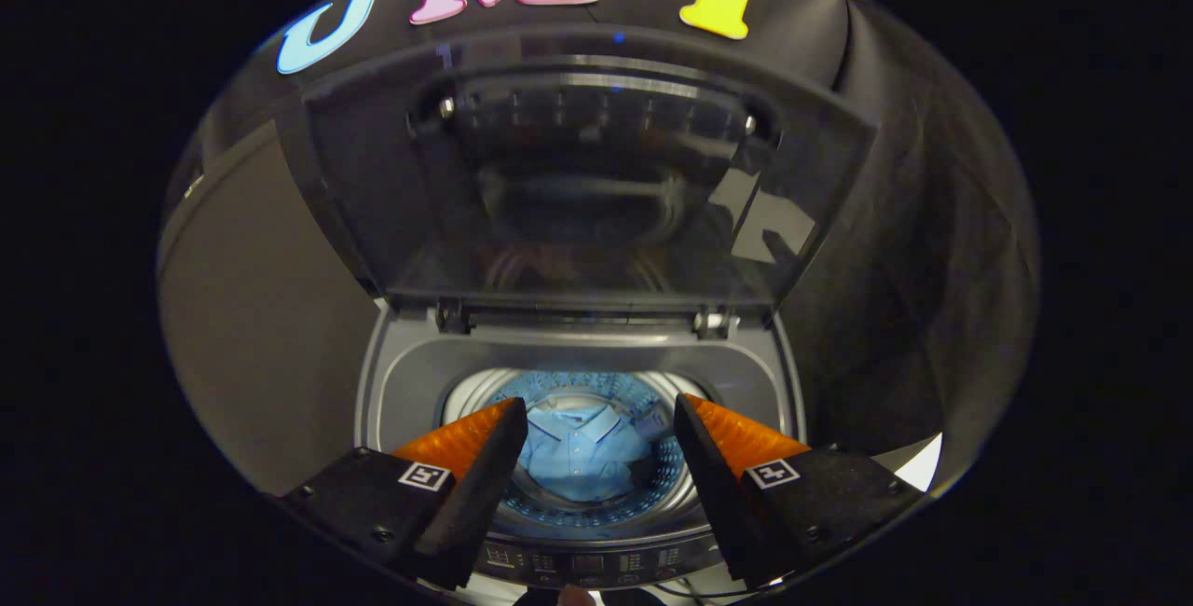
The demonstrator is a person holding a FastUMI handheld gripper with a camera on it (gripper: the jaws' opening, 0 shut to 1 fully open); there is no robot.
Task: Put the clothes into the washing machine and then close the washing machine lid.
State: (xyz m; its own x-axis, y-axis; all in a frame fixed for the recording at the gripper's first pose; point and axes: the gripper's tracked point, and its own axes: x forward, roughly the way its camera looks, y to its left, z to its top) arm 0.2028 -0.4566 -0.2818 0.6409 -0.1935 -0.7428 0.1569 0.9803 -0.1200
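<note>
The shirt [580, 457] lies down in the drum [596, 485] of the washing machine [578, 354], seen in the gap between the two fingers and below them. The fingers [596, 457] are wide apart and hold nothing; they hang above the mouth of the drum, one on the left side of the opening and one on the right.

The shirt is light blue with a collar and a short row of buttons. Its collar points to the far side of the drum, toward the hinges, and its body runs toward the near side, so its long axis goes from far to near. It looks rather flat, not crumpled, though the bottom part is hidden by the near rim of the drum.

Just near of the drum, under the fingers, is the control panel [582, 564] of the machine. Beyond the drum, at the far edge of the top, are two hinges, and from them the lid [587, 186] stands up, fully open. It is dark and see-through, with reflections on it. To the left of the machine is a plain grey wall [252, 326].

As I judge it, the first part of the task is done, because the clothes are already inside and the fingers are free. What is left is the lid: it must be reached at its top edge and brought down over the opening.
</note>
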